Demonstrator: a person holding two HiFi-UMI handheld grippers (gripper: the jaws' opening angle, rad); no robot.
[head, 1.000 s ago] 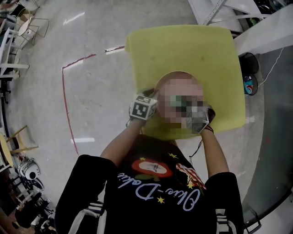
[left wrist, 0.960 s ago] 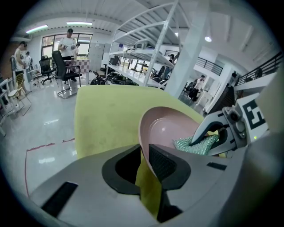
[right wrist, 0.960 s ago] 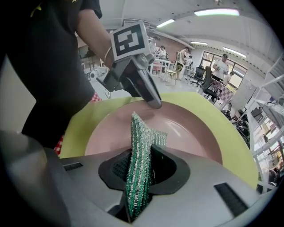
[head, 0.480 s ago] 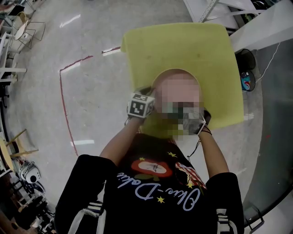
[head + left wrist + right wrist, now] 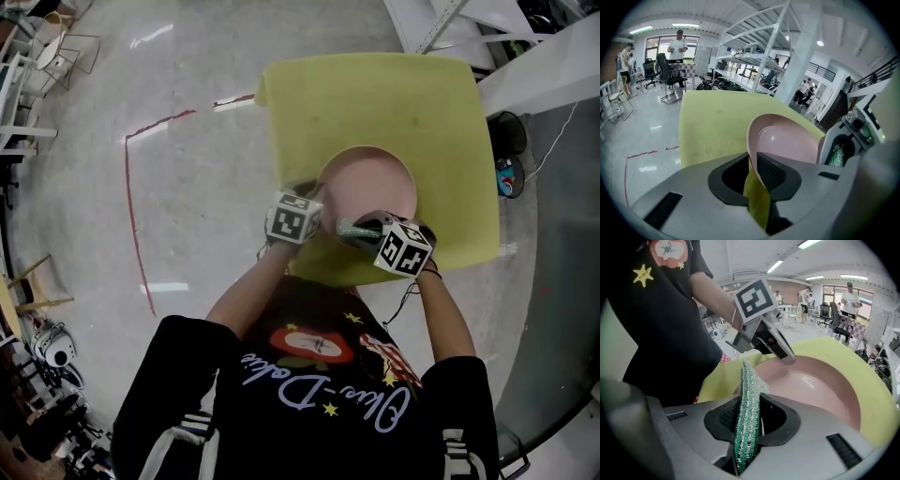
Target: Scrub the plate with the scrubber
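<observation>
A pink plate (image 5: 367, 184) rests on a yellow-green square tabletop (image 5: 375, 103). My left gripper (image 5: 317, 201) is shut on the plate's near-left rim, and the rim (image 5: 754, 154) runs between its dark pads. The plate's bowl (image 5: 787, 140) faces right in the left gripper view. My right gripper (image 5: 361, 228) is shut on a green glittery scrubber (image 5: 747, 404), which stands on edge between the jaws. It hangs over the plate's near rim (image 5: 815, 385). From the right gripper view, the left gripper (image 5: 773, 341) pinches the plate's edge.
A pale polished floor (image 5: 187, 187) with a red tape line (image 5: 131, 206) surrounds the table. White shelving (image 5: 754, 56) stands beyond it. Office chairs (image 5: 668, 77) and people (image 5: 677, 44) are far behind. Clutter lines the floor's left edge (image 5: 37, 356).
Both grippers keep almost the same places at the plate's near rim. The head view has shifted slightly.
</observation>
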